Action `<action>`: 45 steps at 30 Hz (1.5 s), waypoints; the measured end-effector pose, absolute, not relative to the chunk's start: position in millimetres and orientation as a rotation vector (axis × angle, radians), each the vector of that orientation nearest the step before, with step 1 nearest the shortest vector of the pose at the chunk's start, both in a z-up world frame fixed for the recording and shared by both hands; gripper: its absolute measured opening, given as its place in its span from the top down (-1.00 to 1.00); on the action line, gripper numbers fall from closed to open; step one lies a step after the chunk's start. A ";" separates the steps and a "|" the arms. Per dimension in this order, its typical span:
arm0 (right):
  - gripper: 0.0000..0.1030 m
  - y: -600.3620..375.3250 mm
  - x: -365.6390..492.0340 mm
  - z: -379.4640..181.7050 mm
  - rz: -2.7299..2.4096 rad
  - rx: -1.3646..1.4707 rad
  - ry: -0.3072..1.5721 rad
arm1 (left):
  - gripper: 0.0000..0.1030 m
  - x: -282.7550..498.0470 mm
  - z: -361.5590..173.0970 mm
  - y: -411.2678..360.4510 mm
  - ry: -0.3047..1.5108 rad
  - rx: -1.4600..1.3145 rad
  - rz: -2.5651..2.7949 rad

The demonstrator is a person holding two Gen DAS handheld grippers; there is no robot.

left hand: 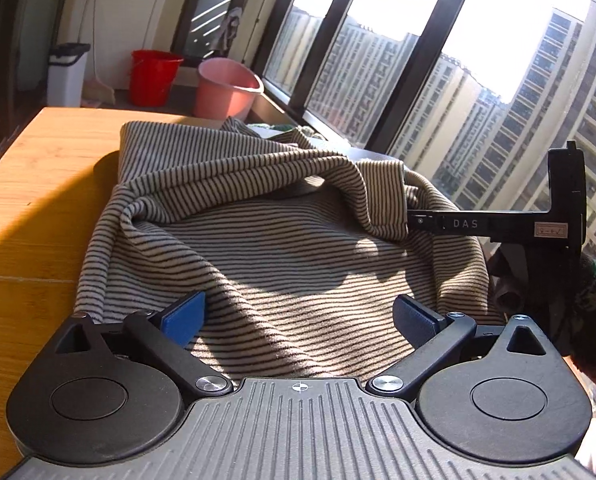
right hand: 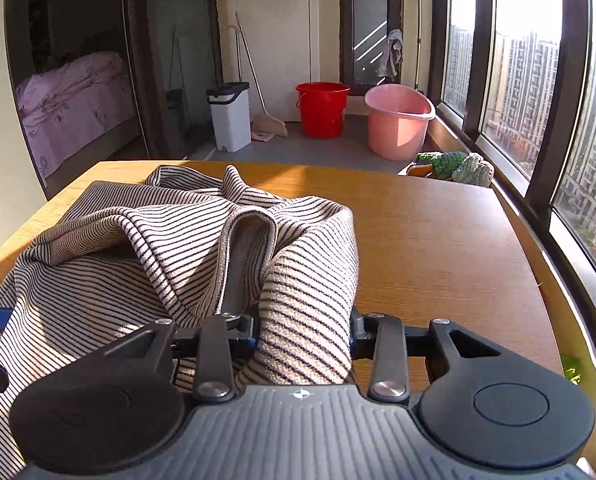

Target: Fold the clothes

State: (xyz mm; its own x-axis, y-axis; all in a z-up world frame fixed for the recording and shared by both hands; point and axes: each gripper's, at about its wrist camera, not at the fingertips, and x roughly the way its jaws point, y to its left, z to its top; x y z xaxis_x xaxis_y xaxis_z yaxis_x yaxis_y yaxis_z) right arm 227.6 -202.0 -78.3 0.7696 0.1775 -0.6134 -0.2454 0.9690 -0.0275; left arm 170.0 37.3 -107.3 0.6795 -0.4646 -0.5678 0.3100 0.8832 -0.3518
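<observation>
**Right wrist view: striped garment clamped at a bunched edge, left tool wide over the body**

Right wrist view: our right gripper (right hand: 304,340) has its jaws closed on a thick roll of the striped garment (right hand: 177,248). The cloth bulges up between the fingers and trails ahead and to the tool's left in soft ridges. One fold stands open like a tunnel just ahead of the jaws.

Left wrist view: our left gripper (left hand: 298,316) hangs with its blue pads (left hand: 183,316) spread wide, holding nothing we can see. The garment's flat body lies directly beneath and ahead of it. The right tool reaches in from the left tool's right, pinching a raised edge.

Handling, as we judge it:
- Knit, soft and limp; it drapes, creases easily and keeps no shape of its own.
- Light. A lifted edge will drag the rest along.
- The nap looks grippy, so little slip in the pads.
- Best holds are hems and corners, not the loose middle. The edge near the left tool's left pad looks reachable.

Surface: a wooden table (right hand: 438,240), smooth and bare to the right tool's right.

Room: sunlit balcony, windows (right hand: 526,60) off to the right. Beyond the table's far edge stand a red bucket (right hand: 322,110), a pink tub (right hand: 398,120) and a white bin (right hand: 229,116).
</observation>
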 end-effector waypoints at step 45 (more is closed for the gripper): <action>0.90 -282.2 258.2 -42.1 0.066 0.077 0.568 | -1.00 224.5 -99.8 64.0 0.538 -0.370 -0.360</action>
